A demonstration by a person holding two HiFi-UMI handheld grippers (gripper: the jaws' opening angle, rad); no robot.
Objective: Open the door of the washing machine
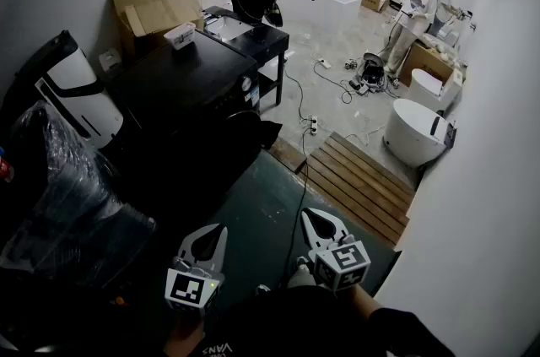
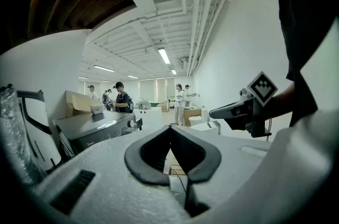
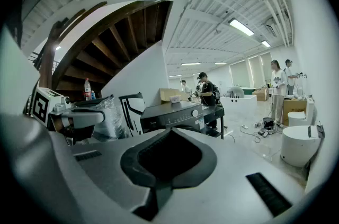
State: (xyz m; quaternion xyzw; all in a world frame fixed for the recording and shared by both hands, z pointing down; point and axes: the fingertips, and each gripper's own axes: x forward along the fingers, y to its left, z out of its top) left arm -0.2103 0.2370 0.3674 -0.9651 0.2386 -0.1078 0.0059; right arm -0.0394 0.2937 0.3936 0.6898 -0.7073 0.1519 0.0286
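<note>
Both are pressed together on nothing right now: the left hand-held gripper (image 2: 170,127) and right hand-held gripper (image 3: 169,131) hang side by side at the near edge, well short of the black washing machine (image 1: 190,85) off to the far left. Its round door (image 1: 245,140) sits on the front face under the knob (image 1: 247,83), and I'd guess it's a stiff, hinged, latched thing that wants a firm tug, not a delicate pinch. Hook it at the rim's handle recess, though it's too dark to tell which side that's on.
</note>
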